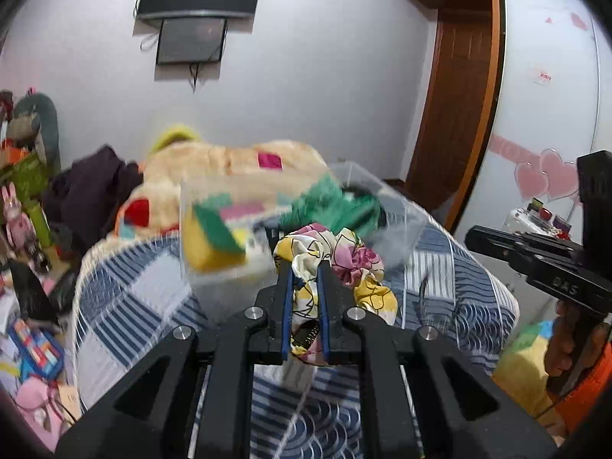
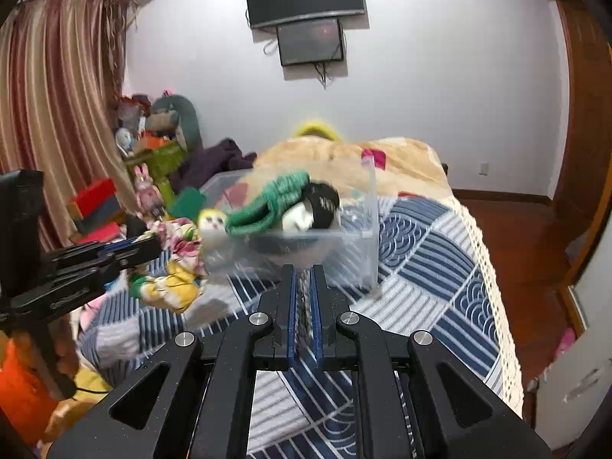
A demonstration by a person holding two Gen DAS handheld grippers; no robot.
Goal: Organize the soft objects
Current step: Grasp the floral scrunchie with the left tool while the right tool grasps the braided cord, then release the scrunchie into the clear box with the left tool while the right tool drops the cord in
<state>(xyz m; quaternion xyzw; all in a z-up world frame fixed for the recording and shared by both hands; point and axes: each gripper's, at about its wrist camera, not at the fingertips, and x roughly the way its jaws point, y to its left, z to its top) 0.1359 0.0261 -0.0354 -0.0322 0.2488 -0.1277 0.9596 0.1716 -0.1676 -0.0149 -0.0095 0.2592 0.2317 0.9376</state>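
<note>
My left gripper (image 1: pixel 306 267) is shut on a floral cloth (image 1: pixel 344 264) and holds it up just in front of a clear plastic bin (image 1: pixel 214 290) on the bed. The bin holds a yellow and green sponge (image 1: pixel 212 239), a green knitted piece (image 1: pixel 332 206) and dark items. In the right wrist view my right gripper (image 2: pixel 304 271) is shut on the near wall of the bin (image 2: pixel 367 237), which looks tilted and blurred. The floral cloth (image 2: pixel 179 256) and left gripper (image 2: pixel 153 246) show at the left there.
The bed has a blue and white patterned cover (image 2: pixel 420 267) and a beige blanket (image 1: pixel 229 160) behind the bin. Toys and boxes crowd the floor at the left (image 1: pixel 30 344). A wardrobe (image 1: pixel 547 76) and wooden door (image 1: pixel 459 95) stand at the right.
</note>
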